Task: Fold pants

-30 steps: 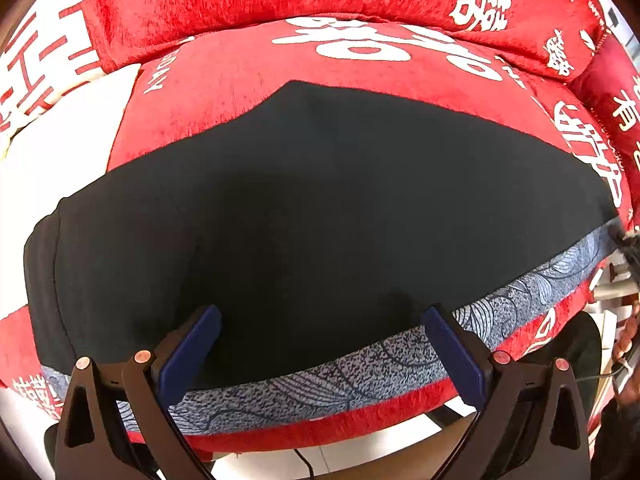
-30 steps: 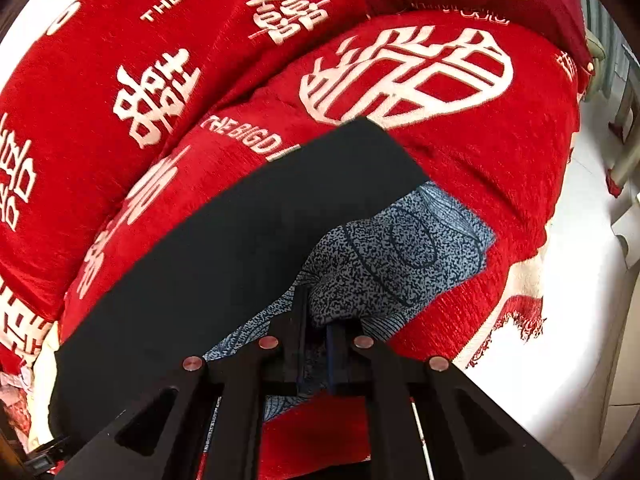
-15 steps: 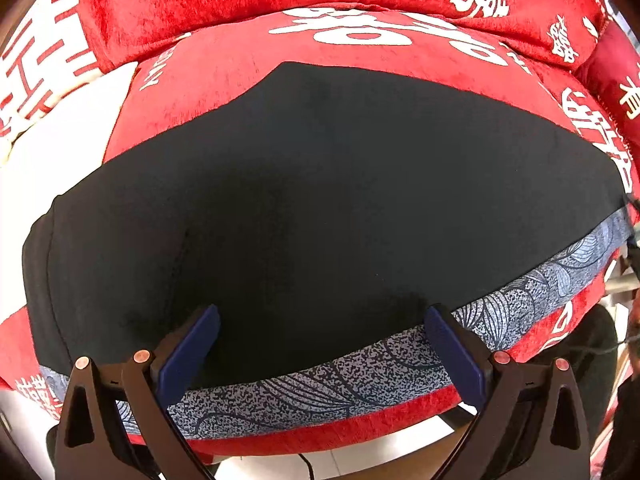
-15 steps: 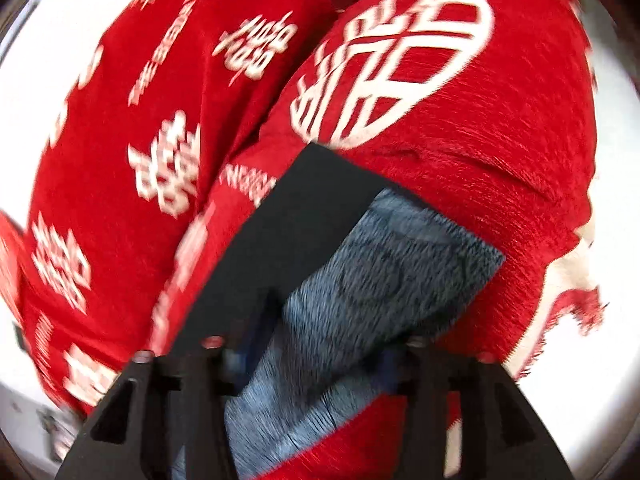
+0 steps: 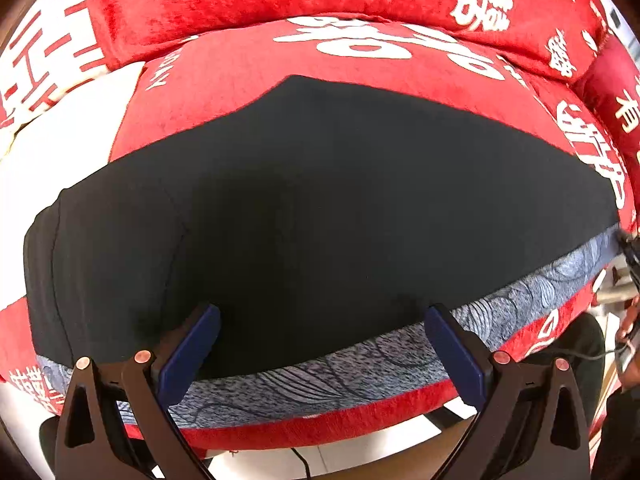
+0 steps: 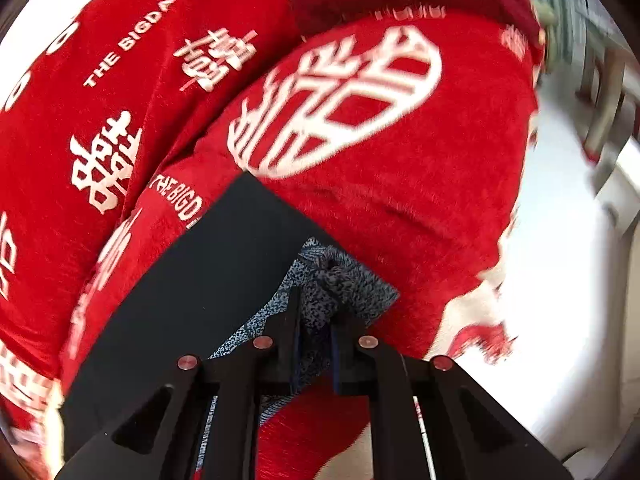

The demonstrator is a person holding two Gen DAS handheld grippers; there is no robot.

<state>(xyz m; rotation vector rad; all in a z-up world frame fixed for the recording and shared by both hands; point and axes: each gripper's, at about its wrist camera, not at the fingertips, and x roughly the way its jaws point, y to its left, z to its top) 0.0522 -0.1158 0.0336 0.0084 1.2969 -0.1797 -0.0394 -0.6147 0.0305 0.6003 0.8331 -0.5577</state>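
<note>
The pants [image 5: 320, 216] lie flat across the red sofa seat, a black layer over a blue-grey patterned layer [image 5: 360, 364] that shows as a strip along the front edge. My left gripper [image 5: 320, 344] is open and empty, its blue pads straddling the near edge of the black cloth. In the right wrist view the pants [image 6: 192, 292] run to the lower left. My right gripper [image 6: 316, 320] is shut on the patterned cloth [image 6: 344, 284] at the leg end, which is bunched between the fingers.
The red sofa seat [image 6: 400, 184] with white characters carries the pants; a back cushion [image 5: 280, 4] rises behind. A white patch [image 5: 60, 140] lies left. White floor [image 6: 560, 320] and chair legs [image 6: 600, 92] are to the right of the sofa.
My right gripper opened over the patterned leg end half a second ago and has now shut on it again, bunching the cloth. My left gripper has barely moved.
</note>
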